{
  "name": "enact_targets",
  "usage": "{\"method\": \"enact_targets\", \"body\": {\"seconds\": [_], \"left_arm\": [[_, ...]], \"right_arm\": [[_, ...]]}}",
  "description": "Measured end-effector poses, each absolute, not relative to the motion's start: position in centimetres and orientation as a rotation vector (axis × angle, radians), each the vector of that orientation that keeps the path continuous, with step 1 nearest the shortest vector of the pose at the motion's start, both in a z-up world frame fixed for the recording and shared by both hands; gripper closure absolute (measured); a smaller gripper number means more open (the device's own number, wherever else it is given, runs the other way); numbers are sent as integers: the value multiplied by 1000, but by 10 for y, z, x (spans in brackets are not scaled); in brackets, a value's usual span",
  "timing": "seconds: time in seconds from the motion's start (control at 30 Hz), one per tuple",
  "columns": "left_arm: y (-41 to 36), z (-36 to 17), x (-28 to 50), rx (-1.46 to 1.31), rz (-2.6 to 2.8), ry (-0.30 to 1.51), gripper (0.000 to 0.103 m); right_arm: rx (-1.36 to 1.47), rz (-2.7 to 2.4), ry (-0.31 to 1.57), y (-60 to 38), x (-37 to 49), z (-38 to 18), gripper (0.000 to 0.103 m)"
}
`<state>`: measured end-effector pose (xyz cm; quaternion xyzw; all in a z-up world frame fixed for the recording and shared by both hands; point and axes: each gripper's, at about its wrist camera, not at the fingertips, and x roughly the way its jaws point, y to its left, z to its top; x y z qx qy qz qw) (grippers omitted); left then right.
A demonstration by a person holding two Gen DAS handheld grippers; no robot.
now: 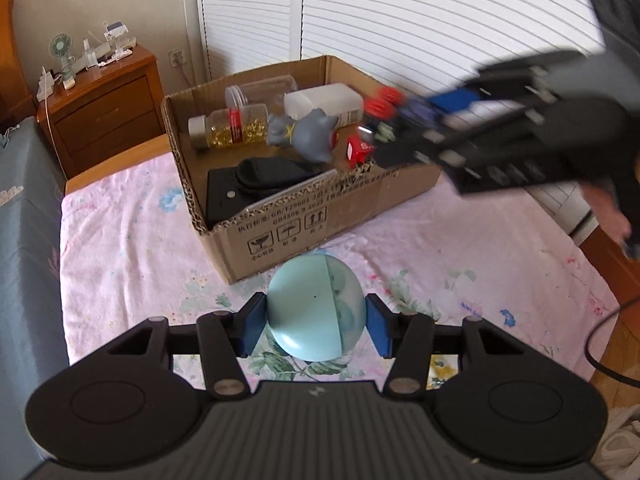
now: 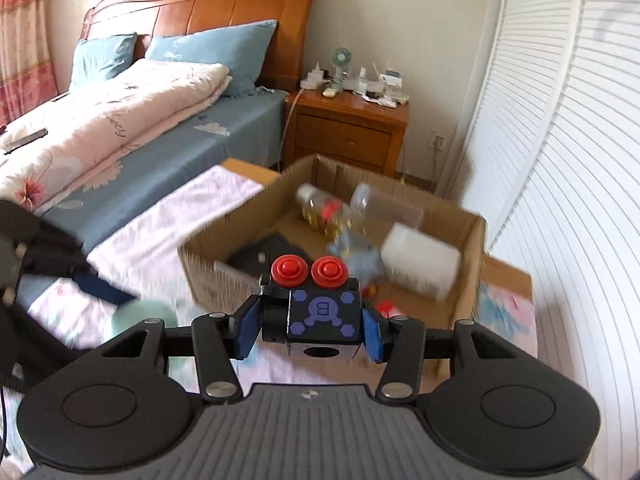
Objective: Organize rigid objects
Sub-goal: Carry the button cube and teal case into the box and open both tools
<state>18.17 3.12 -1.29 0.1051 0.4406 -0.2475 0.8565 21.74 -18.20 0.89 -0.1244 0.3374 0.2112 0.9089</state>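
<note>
Pale-blue plastic ball (image 1: 316, 308) sits clamped between the left gripper (image 1: 316, 320) fingers; the right gripper (image 2: 310, 330) grips a black cube toy with red buttons (image 2: 316, 312). Best to carry each over the open cardboard box (image 1: 280, 236) at frame centre — clear of its rim — then release low, into the gaps between the jars.

Right hand-held gripper (image 1: 384, 136) smeared by motion in the left wrist view. Box contents (image 2: 352, 236) blurred in the right wrist view. Nightstand clutter (image 1: 86, 54) too small to identify.

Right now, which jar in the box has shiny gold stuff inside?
The jar with the red label, lying on its side. The clear jar behind it looks empty.
</note>
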Motion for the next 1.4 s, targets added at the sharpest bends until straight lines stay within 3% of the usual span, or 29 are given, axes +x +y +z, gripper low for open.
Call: {"method": "enact_targets", "body": {"seconds": [0.4, 0.47, 0.53, 0.6, 1.4], "left_arm": [[45, 0, 183, 241, -477, 903, 51], [46, 1, 186, 243, -473, 898, 51], [48, 2, 188, 242, -472, 893, 51], [48, 4, 190, 242, -471, 890, 51], [11, 17, 293, 273, -425, 848, 51]], "right_arm": [[-231, 511, 768, -130, 292, -2, 46], [-216, 501, 768, -129, 295, -6, 33], [-207, 473, 748, -131, 293, -6, 8], [-188, 445, 729, -137, 289, -3, 0], [-6, 127, 834, -200, 217, -18, 0]]}}
